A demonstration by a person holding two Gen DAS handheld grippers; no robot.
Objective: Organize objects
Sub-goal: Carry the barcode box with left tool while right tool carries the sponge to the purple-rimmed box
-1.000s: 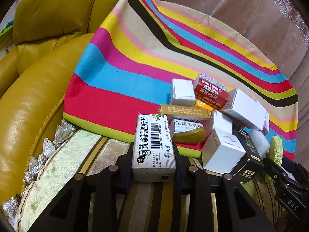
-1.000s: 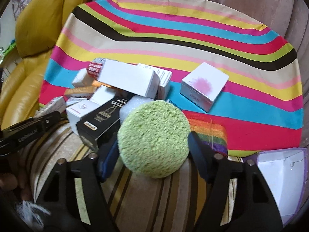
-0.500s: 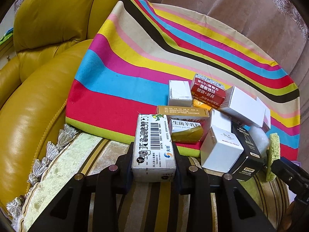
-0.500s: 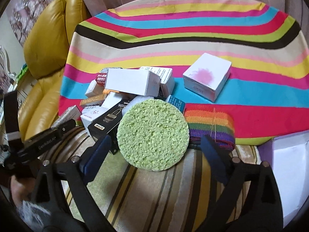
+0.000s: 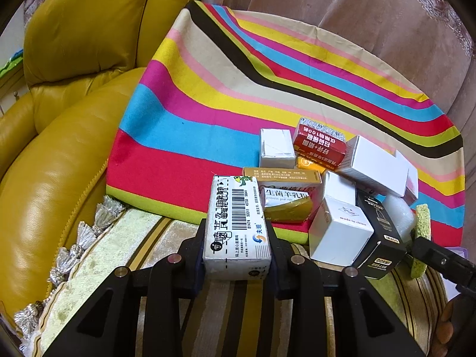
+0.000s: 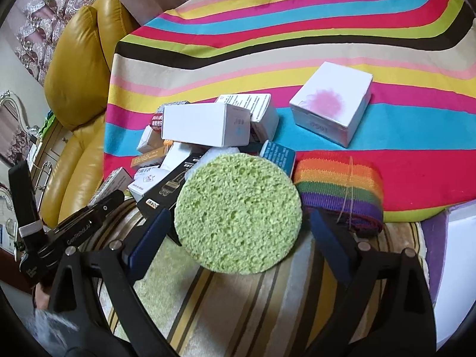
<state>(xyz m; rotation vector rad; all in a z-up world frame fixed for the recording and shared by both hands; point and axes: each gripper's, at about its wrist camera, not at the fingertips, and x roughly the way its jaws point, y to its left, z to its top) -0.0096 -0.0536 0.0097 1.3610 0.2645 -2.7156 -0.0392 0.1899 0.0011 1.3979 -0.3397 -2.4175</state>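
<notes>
The left tongs [image 5: 237, 238] pinch the barcoded box [image 5: 236, 223] at the near edge of the striped cloth [image 5: 184, 136], beside the box pile [image 5: 330, 184]. The right tongs [image 6: 238, 229] are spread around the green sponge [image 6: 238, 212], which seems to lean free on the pile. Best set the box flat on open cloth, clear of the pile.

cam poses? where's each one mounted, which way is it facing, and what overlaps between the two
Left wrist: sits on the left gripper, looking along its jaws, shut on the barcoded box, toward the box pile and yellow sofa; the right gripper's finger enters at right.
Right wrist: sits on the right gripper, jaws open around the green sponge, facing the striped cloth; the left gripper shows at left.
Shared: sponge, black box, cloth, sofa.
</notes>
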